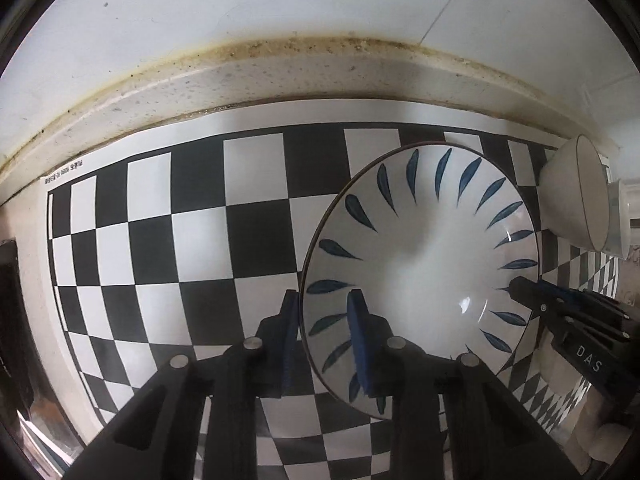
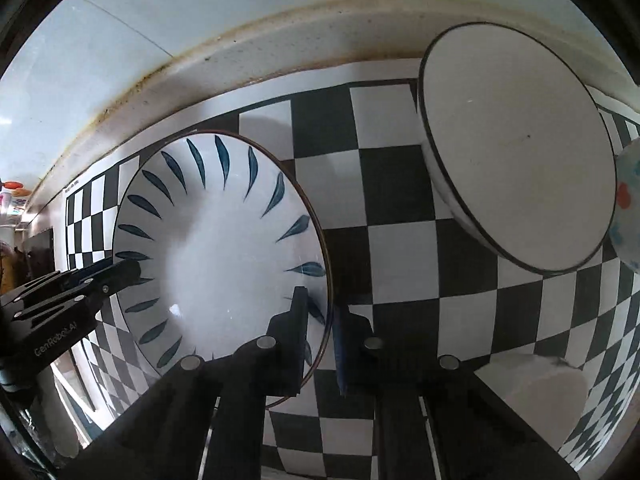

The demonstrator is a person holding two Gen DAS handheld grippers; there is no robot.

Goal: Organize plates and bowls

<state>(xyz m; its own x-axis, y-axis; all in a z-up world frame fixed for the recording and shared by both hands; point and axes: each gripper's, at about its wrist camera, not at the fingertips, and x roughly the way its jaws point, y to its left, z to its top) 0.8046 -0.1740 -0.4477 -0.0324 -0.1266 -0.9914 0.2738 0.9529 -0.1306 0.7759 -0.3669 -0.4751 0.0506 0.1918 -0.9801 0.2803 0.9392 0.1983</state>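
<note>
While clamped on opposite rims by both tools, leaf-patterned plate on checkered worktop, left tool gripping. Right view: right tool gripping; white bowl apart, unsorted. Stacking judged barely begun.

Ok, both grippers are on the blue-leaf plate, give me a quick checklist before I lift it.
1. The left gripper has its jaws astride the plate rim, one inside, one outside: ok.
2. The right gripper has its jaws astride the opposite rim: ok.
3. Plate empty, nothing to spill: ok.
4. Plate apart from the white bowl, with checkered mat showing between them: ok.
5. Both grips firm enough to carry the plate: cannot tell.
6. Plate's underside free of the mat: cannot tell.
</note>
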